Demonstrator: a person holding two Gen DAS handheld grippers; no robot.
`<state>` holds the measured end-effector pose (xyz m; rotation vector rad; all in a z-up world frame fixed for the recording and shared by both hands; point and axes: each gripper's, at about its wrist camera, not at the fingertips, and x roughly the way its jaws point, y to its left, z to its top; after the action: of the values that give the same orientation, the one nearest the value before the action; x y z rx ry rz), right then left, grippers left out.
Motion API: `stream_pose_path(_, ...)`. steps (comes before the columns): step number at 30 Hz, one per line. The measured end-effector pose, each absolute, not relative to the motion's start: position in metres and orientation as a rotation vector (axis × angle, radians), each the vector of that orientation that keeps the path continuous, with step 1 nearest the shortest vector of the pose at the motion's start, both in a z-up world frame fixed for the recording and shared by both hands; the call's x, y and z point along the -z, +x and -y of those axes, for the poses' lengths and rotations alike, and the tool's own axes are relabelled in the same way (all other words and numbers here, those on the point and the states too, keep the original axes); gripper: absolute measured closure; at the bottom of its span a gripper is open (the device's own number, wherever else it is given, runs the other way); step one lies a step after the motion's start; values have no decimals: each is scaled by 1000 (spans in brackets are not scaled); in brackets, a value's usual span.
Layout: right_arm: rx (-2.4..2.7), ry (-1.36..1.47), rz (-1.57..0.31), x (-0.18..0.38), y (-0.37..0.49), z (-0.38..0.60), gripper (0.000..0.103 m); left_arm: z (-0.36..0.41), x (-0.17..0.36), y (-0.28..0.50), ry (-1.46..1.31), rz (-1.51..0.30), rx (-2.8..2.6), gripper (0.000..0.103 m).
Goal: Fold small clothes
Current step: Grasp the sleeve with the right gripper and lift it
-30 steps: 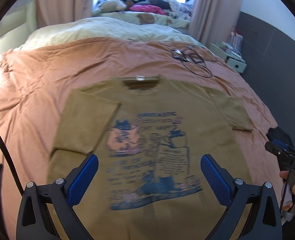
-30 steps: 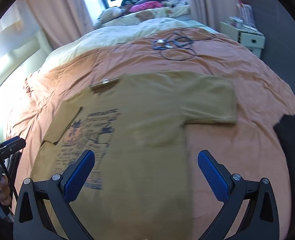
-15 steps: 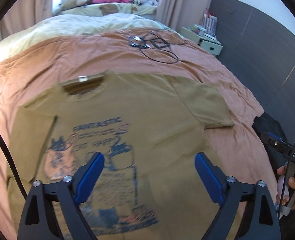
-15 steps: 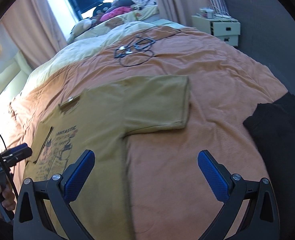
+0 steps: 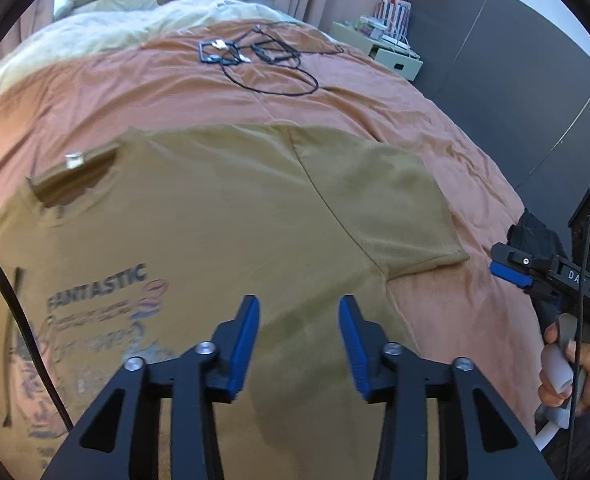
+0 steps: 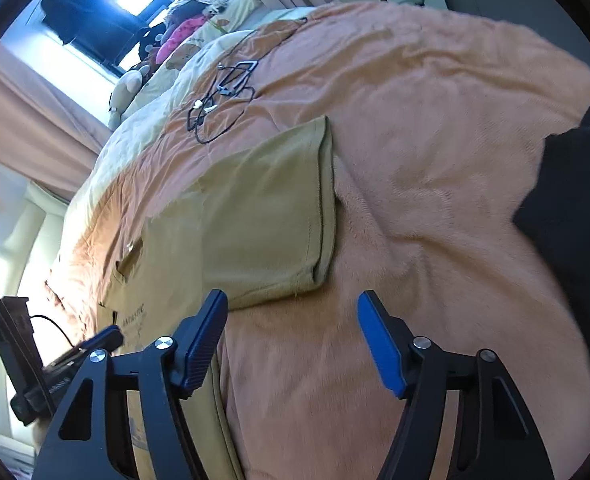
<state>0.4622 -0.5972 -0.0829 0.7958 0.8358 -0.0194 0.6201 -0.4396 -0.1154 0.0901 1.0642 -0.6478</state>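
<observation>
An olive-tan T-shirt with a blue "FANTASTIC" print lies flat, front up, on the orange bedspread. My left gripper hovers over the shirt's body, just inside the right armpit. Its jaws are closing with only flat fabric below them and nothing pinched. My right gripper hangs over the bedspread just below the right sleeve. Its jaws are also closing and empty, with the left finger near the sleeve's lower edge. Each gripper shows in the other's view: the right gripper and the left gripper.
A black garment lies at the bed's right edge. Black cables sit on the bedspread beyond the shirt. Pillows and soft toys are piled at the head of the bed. A white nightstand stands by the dark wall.
Both grippers have dropped closer to the bed and shifted toward the shirt's right sleeve. Both pairs of jaws have narrowed, the left more. The right view has rolled.
</observation>
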Motion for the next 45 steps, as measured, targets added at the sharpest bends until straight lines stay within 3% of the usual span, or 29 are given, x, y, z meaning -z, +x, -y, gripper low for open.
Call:
stream_pose_path(3, 11, 833, -849, 93, 475, 603, 44, 450, 126, 629, 84, -1085, 658, 77)
stream_pose_path(10, 16, 876, -899, 111, 503, 610, 53, 473, 144, 642, 63, -1119, 707, 84)
stream_pose_path(13, 43, 872, -914, 113, 509, 611, 66, 483, 151, 644, 64, -1132, 729, 89)
stream_pose_path(15, 63, 849, -932, 110, 514, 610, 89, 489, 155, 645, 60, -1144, 742, 90)
stream_pose_path(17, 58, 830, -929, 103, 518, 609, 98, 495, 159, 644, 55, -1153, 762, 91)
stream_pose_path(29, -13, 698, -800, 34, 516, 587, 100, 501, 169, 638, -32, -1190, 829, 92)
stream_pose_path(45, -163, 705, -802, 33, 525, 544, 100, 496, 183, 655, -252, -1286, 805, 95)
